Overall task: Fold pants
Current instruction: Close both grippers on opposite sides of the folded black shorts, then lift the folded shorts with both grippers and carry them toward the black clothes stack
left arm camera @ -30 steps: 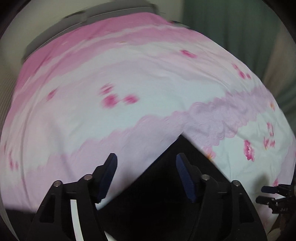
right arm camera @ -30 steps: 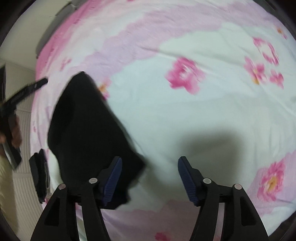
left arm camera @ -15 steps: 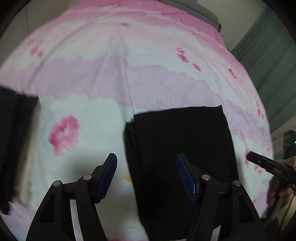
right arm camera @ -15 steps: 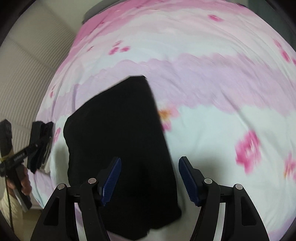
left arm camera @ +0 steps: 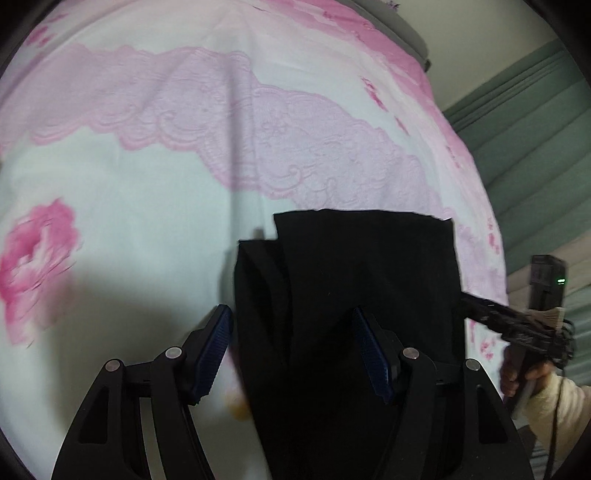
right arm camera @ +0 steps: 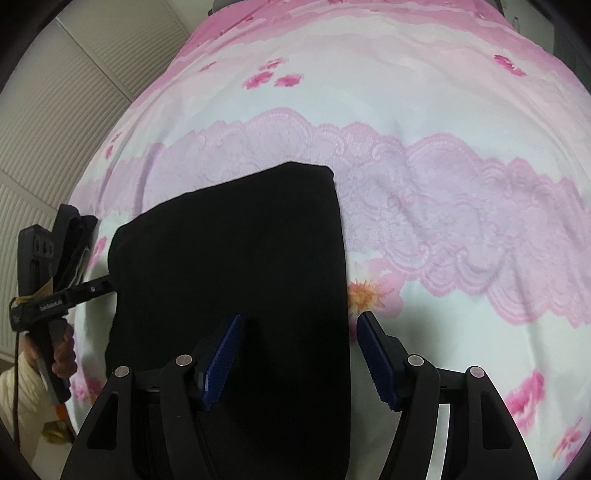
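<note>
Black pants (left arm camera: 362, 280) lie folded into a flat oblong on the pink-and-white bedspread (left arm camera: 147, 206). My left gripper (left arm camera: 293, 354) is open and empty above the pants' left edge, which runs between its fingers. In the right wrist view the pants (right arm camera: 236, 251) fill the lower left. My right gripper (right arm camera: 297, 363) is open and empty over their right edge. The other gripper shows at the far side of the pants in each view, the right one (left arm camera: 517, 328) and the left one (right arm camera: 55, 295).
The bedspread (right arm camera: 443, 184) has a lilac lace band and pink flowers. A louvred white closet door (right arm camera: 55, 110) stands left of the bed. Green curtains (left arm camera: 535, 155) hang at the right. A grey headboard (left arm camera: 406, 33) is at the far end.
Both grippers have swung round and come closer to the pants, one over each long edge. The pants look larger and squarer in both views. Both stay open.
</note>
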`<state>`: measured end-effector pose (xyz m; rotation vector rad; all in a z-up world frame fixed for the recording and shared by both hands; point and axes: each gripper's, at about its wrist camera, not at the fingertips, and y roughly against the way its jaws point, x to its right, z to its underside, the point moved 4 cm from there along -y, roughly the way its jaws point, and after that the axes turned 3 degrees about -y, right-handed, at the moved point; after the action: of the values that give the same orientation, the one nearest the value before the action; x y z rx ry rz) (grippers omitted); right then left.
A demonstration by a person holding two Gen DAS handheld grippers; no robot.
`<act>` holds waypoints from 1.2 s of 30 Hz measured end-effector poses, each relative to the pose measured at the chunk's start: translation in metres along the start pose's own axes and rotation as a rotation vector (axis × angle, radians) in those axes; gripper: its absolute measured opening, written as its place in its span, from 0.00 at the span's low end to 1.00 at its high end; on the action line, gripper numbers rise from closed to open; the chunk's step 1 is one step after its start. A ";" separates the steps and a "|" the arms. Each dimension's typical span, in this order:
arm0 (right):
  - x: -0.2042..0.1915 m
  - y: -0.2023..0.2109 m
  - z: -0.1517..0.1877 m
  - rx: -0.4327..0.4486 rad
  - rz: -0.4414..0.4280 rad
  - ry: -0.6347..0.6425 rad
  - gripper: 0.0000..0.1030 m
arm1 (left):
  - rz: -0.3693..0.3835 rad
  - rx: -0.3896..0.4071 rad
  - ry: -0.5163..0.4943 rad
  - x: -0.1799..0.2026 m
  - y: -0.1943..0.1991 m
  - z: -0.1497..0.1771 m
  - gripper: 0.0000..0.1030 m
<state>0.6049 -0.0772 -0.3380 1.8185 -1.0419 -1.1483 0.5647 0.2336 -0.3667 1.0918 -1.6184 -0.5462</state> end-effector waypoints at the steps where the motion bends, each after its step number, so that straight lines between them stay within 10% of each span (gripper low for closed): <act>1: 0.000 -0.004 0.000 -0.004 -0.004 0.002 0.64 | 0.038 -0.008 0.000 0.000 0.000 0.001 0.63; 4: 0.002 -0.016 -0.001 -0.024 -0.030 -0.001 0.64 | 0.110 -0.033 -0.004 0.007 -0.001 0.001 0.48; 12: 0.001 -0.027 -0.014 -0.023 -0.115 -0.010 0.64 | 0.126 -0.044 -0.058 0.016 0.004 0.003 0.48; 23: 0.009 -0.052 -0.041 -0.032 -0.235 -0.097 0.63 | 0.229 -0.016 0.151 -0.002 -0.022 -0.018 0.47; 29: 0.004 -0.042 -0.041 -0.024 -0.264 -0.174 0.17 | 0.196 0.012 0.178 0.004 0.003 -0.001 0.28; 36: -0.031 0.027 -0.031 0.061 -0.192 -0.067 0.10 | 0.115 0.069 0.091 0.051 0.057 0.010 0.24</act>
<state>0.6187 -0.0554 -0.2934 1.9740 -0.9647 -1.3117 0.5329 0.2155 -0.2986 1.0521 -1.6187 -0.3625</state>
